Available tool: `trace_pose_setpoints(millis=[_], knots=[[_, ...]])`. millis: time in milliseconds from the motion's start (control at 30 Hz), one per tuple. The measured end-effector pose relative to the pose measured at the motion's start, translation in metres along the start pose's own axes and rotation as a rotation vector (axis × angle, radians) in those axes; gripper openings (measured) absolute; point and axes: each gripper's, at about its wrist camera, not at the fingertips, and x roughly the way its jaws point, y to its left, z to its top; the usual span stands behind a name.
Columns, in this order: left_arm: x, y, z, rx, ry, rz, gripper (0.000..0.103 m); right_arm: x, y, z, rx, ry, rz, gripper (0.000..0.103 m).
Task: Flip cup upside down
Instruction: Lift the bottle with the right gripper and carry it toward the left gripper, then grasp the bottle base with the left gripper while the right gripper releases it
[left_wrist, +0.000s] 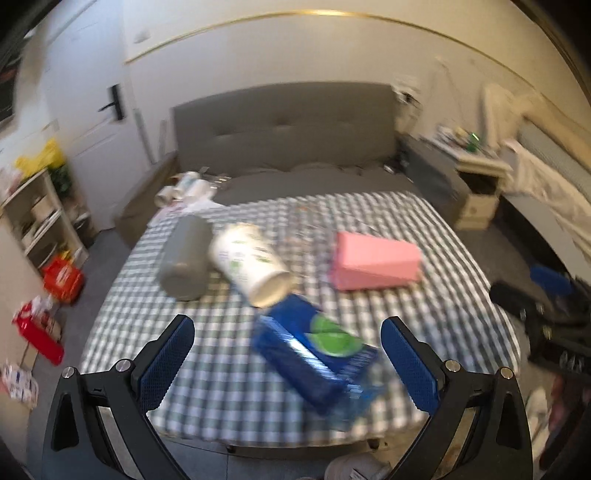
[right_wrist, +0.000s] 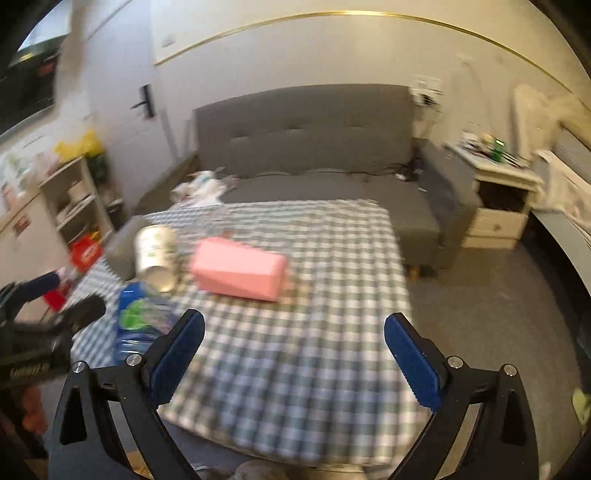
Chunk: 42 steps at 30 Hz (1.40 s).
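Several cups lie on their sides on a green-and-white checked table (left_wrist: 229, 398) (right_wrist: 303, 387). A grey cup (left_wrist: 186, 256) (right_wrist: 123, 247) is at the left, a white printed cup (left_wrist: 249, 269) (right_wrist: 157, 253) next to it, and a pink square cup (left_wrist: 375, 266) (right_wrist: 240, 267) to the right. A blue packet with a green mark (left_wrist: 317, 354) (right_wrist: 138, 325) lies in front. My left gripper (left_wrist: 288, 347) is open above the packet, short of the cups. My right gripper (right_wrist: 293, 343) is open over bare cloth, in front of the pink cup. The other gripper (right_wrist: 44, 325) shows at the left edge.
A grey sofa (left_wrist: 288, 147) (right_wrist: 314, 155) stands behind the table, with clutter on its left seat. A cream nightstand (left_wrist: 476, 184) (right_wrist: 498, 195) is at the right, a shelf unit (left_wrist: 40, 214) (right_wrist: 74, 195) and red boxes (left_wrist: 61, 278) at the left. Both views are motion-blurred.
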Motion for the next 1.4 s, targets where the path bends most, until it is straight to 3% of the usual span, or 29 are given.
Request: trace_pose_setpoints(millis=[67, 233, 500, 867, 1100, 1333, 1400], knots=[[0.010, -0.015, -0.003, 0.037, 0.044, -0.038, 0.103, -0.001, -0.016, -0.002, 0.036, 0.005, -0.030, 0.099], [0.026, -0.021, -0.009, 0.057, 0.085, -0.011, 0.103, -0.007, -0.032, -0.009, 0.030, 0.002, -0.093, 0.099], [0.027, 0.004, -0.020, 0.028, 0.081, -0.031, 0.103, -0.004, 0.001, -0.010, -0.086, -0.004, -0.062, 0.099], [0.024, 0.026, -0.029, -0.039, 0.106, -0.121, 0.103, 0.002, 0.022, -0.011, -0.124, 0.012, -0.051, 0.099], [0.053, 0.012, -0.039, -0.003, 0.249, -0.127, 0.103, 0.001, 0.021, -0.012, -0.124, 0.014, -0.058, 0.099], [0.046, 0.019, -0.037, -0.043, 0.200, -0.168, 0.102, 0.004, 0.016, -0.014, -0.110, 0.030, -0.050, 0.099], [0.044, 0.020, -0.038, -0.045, 0.192, -0.185, 0.089, 0.004, 0.017, -0.015, -0.115, 0.030, -0.051, 0.099]])
